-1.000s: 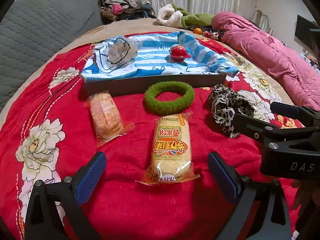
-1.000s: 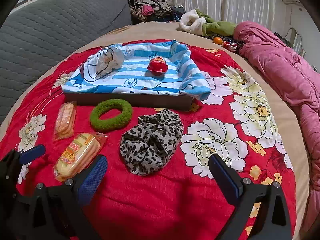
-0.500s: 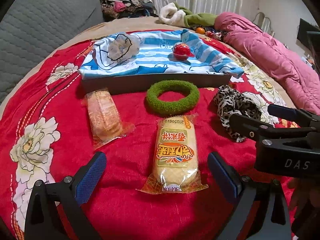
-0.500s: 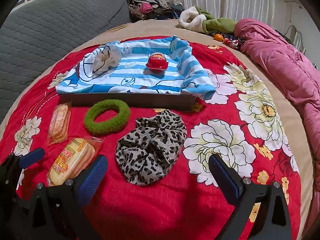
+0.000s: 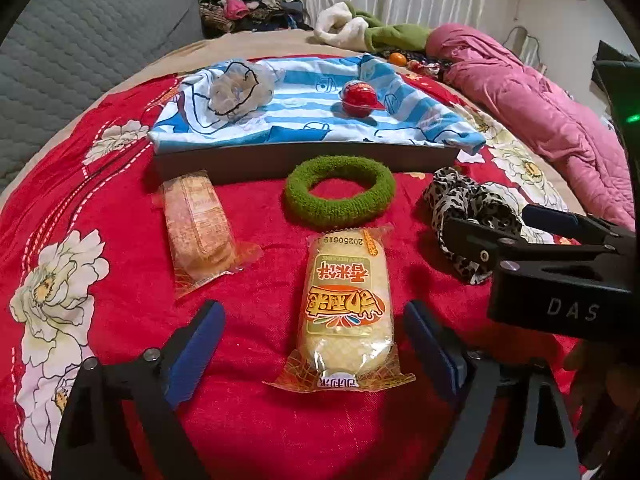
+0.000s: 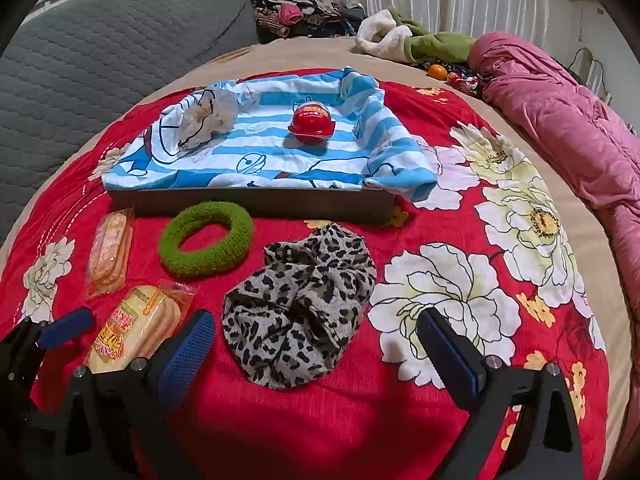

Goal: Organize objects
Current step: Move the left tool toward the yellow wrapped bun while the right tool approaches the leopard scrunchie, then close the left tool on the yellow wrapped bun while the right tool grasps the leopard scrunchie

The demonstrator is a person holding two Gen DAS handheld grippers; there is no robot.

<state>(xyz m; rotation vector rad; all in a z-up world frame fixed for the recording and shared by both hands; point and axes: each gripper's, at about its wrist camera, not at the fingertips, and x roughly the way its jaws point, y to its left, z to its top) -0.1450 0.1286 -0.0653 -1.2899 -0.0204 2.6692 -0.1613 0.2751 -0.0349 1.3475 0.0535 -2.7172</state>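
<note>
Near the front edge of the bed (image 6: 520, 92), the left tool (image 5: 314, 350) gapes wide around the yellow snack pack (image 5: 346, 308), while the right tool (image 6: 316, 354) spreads wide before the leopard scrunchie (image 6: 300, 312).

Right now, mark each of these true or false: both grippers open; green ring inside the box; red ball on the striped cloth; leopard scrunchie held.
1. Both the left gripper and right gripper are open. True.
2. The green ring lies inside the box. False: it lies on the red blanket before it.
3. The red ball sits on the striped cloth. True.
4. The leopard scrunchie is gripped. False: it lies free.
</note>
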